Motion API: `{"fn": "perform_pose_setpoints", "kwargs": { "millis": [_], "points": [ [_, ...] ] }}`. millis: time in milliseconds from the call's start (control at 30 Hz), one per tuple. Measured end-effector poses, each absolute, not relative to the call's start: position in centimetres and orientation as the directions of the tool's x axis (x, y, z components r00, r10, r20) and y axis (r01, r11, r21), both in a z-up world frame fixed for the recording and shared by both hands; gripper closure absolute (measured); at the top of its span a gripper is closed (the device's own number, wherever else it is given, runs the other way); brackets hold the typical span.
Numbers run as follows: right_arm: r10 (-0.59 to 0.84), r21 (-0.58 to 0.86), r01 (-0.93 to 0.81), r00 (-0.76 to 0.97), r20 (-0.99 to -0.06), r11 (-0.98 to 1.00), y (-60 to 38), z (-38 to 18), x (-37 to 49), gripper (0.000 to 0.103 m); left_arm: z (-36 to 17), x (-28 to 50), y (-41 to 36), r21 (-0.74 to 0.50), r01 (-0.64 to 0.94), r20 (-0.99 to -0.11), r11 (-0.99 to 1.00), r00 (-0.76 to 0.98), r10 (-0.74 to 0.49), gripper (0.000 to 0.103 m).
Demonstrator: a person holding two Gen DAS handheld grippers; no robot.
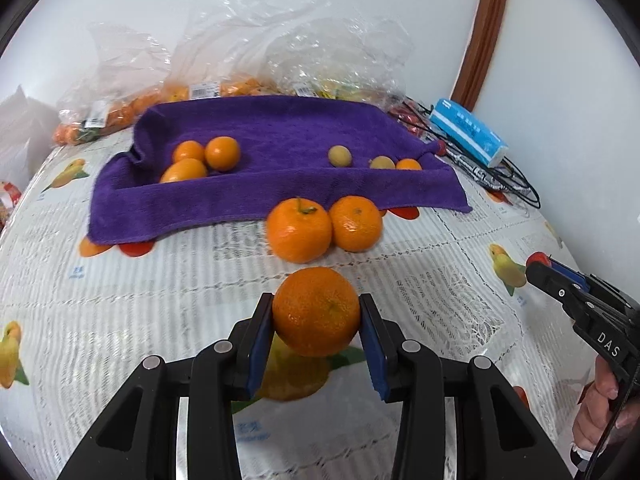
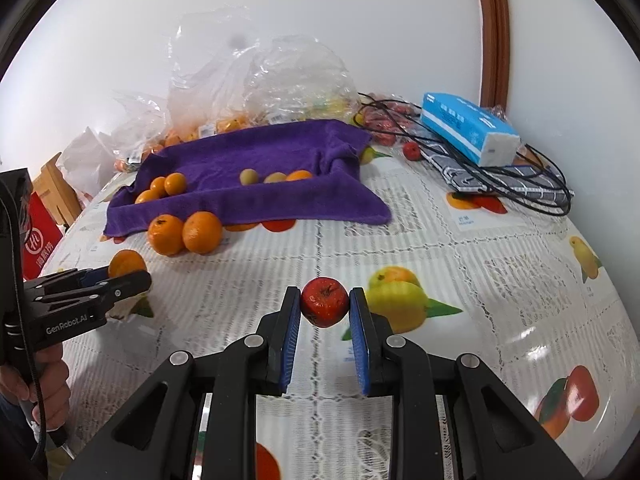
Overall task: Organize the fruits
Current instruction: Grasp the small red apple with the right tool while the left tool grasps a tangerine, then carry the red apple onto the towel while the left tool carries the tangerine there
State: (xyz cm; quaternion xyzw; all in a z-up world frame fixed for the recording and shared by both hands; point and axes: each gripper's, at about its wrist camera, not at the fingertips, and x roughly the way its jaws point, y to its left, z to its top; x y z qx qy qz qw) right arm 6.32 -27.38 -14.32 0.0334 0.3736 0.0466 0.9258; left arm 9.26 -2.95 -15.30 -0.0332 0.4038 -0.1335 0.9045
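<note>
On purple towel [image 1: 280, 136]: small fruits [image 1: 222, 153].

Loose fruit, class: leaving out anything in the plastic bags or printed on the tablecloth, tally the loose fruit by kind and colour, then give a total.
Large orange mandarins: 3 (one in the left gripper, two on the tablecloth)
Small orange fruits on the purple towel: 4 (three grouped, one apart)
Small yellow-green fruits on the towel: 2
Small red fruit: 1 in the right gripper
Total: 10

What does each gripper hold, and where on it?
Left gripper clamps an orange across its sides; right gripper clamps a small red fruit likewise.
</note>
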Motion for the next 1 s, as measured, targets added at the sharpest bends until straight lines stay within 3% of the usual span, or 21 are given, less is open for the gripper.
{"fn": "perform_pose_setpoints", "kwargs": {
  "millis": [467, 1000],
  "points": [
    [0.146, 0.082, -0.122, 0.76, -0.634, 0.989, -24.0, -11.0, 8.2, 0.079, -12.0, 9.8, 0.5, -0.176, 0.15, -0.664, 0.973, 0.712, -0.23, 0.064],
    [0.197, 0.134, -0.146, 0.788, -0.584, 0.98, -22.3, -8.5, 15.1, 0.078, -8.9, 17.3, 2.9, -0.199, 0.094, -0.596, 0.975, 0.779, -0.196, 0.064]
  ]
}}
